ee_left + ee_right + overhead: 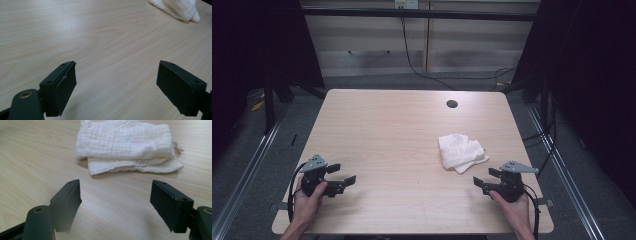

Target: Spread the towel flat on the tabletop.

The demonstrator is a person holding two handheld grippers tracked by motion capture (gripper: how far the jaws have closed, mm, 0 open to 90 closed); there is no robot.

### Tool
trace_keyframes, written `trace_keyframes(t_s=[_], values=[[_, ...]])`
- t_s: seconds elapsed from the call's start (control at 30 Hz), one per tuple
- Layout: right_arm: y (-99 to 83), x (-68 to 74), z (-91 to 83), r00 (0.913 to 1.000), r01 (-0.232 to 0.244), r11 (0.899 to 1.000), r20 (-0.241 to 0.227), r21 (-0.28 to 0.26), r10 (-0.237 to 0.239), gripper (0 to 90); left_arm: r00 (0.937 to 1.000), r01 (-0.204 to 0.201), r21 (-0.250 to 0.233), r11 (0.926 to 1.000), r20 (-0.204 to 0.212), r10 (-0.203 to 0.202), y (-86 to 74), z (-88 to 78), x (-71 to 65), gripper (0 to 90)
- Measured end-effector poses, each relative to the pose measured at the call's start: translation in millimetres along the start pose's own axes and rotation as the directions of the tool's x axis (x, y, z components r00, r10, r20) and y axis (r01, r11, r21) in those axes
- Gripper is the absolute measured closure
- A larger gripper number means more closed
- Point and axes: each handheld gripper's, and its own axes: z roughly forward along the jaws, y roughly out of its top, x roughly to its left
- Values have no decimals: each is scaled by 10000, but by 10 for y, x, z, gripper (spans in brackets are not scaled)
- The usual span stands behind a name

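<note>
Both hands rest at the near edge of the wooden counter (377, 130), likely poised to begin. On its right half lies a folded white cloth (460, 151), just ahead of the right gripper (484, 183), whose jaws gape wide and empty toward it. Well apart, the left gripper (343, 175) likewise stands wide, holding nothing.

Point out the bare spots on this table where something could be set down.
Almost all of the table is bare: the whole far half up to the round cable hole, the left side, and the middle strip between the left claw and the right claw. The one crowded patch is right of centre, where the folded white cloth lies just ahead of the right claw.
</note>
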Motion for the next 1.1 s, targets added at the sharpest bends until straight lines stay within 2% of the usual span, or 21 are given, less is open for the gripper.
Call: trace_keyframes(t_s=[0.1,0.17,0.27,0.4,0.47,0.5,0.57,0.63,0.67,0.7,0.8,0.9,1.0,1.1], values=[[14,-17,-11,9998,215,9994,9,267,-215,248,10000,42,-65,10000,28,-42,3,1,-8,158],[17,-52,-37,9998,72,9995,193,295,-77,250,9999,-3,65,10000,127,2,4,15,-9,158],[8,-89,-64,9999,-102,9995,-47,312,104,267,9998,120,139,9998,185,-123,1,39,-18,158],[14,-83,-76,9991,-76,9998,-408,198,84,358,9988,32,-55,10000,484,-29,12,27,-48,158],[51,-37,-58,9977,218,9990,-654,393,-192,352,9988,-236,5,9997,429,235,11,24,-84,157],[76,-2,-50,9976,403,9980,-581,479,-375,352,9989,-223,19,9997,424,222,7,20,-93,157],[114,36,-31,9952,452,9985,-879,315,-423,371,9978,-207,-73,9998,623,211,6,-4,-94,157],[153,71,-12,9925,658,9971,-1055,370,-616,378,9984,-158,-162,9997,535,166,6,-23,-96,157],[180,81,-11,9920,827,9952,-1001,530,-771,391,9990,-196,-159,9997,387,202,5,-29,-94,158],[209,73,-22,9918,839,9947,-1019,602,-775,425,9994,-177,-147,9997,281,181,4,-26,-91,160],[299,19,-55,9892,760,9955,-1297,566,-681,411,9996,-172,52,9998,226,171,1,-12,-79,164],[373,-41,-42,9893,546,9973,-1382,500,-472,424,9994,-208,97,9997,269,206,4,-7,-91,165],[444,-72,-3,9834,697,9964,-1709,485,-604,454,9988,-93,-7,10000,485,93,12,1,-110,165],[506,-75,42,9817,747,9958,-1795,534,-640,479,9981,-127,-32,9999,598,129,14,2,-126,165]])
